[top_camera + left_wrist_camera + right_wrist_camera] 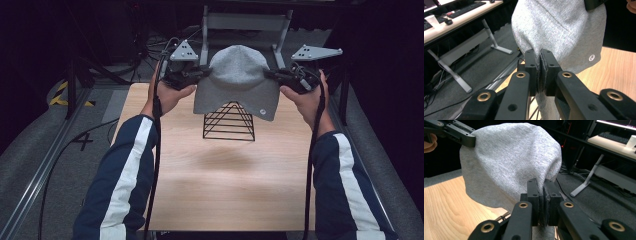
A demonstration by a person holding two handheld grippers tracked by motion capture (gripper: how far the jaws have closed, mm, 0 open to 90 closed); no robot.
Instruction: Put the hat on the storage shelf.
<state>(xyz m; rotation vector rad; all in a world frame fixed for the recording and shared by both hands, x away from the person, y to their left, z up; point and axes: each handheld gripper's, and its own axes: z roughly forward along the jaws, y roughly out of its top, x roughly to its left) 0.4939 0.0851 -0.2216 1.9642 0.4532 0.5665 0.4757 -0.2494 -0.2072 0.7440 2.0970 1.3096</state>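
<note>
A grey knit beanie (pixel 236 80) hangs in the air above the far half of the wooden table (pixel 225 170), stretched between both grippers. My left gripper (pixel 206 74) is shut on the beanie's left side and my right gripper (pixel 267 75) is shut on its right side. In the left gripper view the jaws pinch a fold of the grey fabric (pixel 554 30), and a small round logo (pixel 592 58) shows near the hem. The right gripper view has the beanie (pixel 509 160) bulging out beyond my closed jaws, with the other gripper (pixel 461 136) holding its far edge.
A black wire pyramid stand (pixel 229 121) sits on the table right under the beanie, its top covered by the hem. A grey metal frame (pixel 245 22) stands behind the table. Desks with keyboards (pixel 466 10) lie off to the side.
</note>
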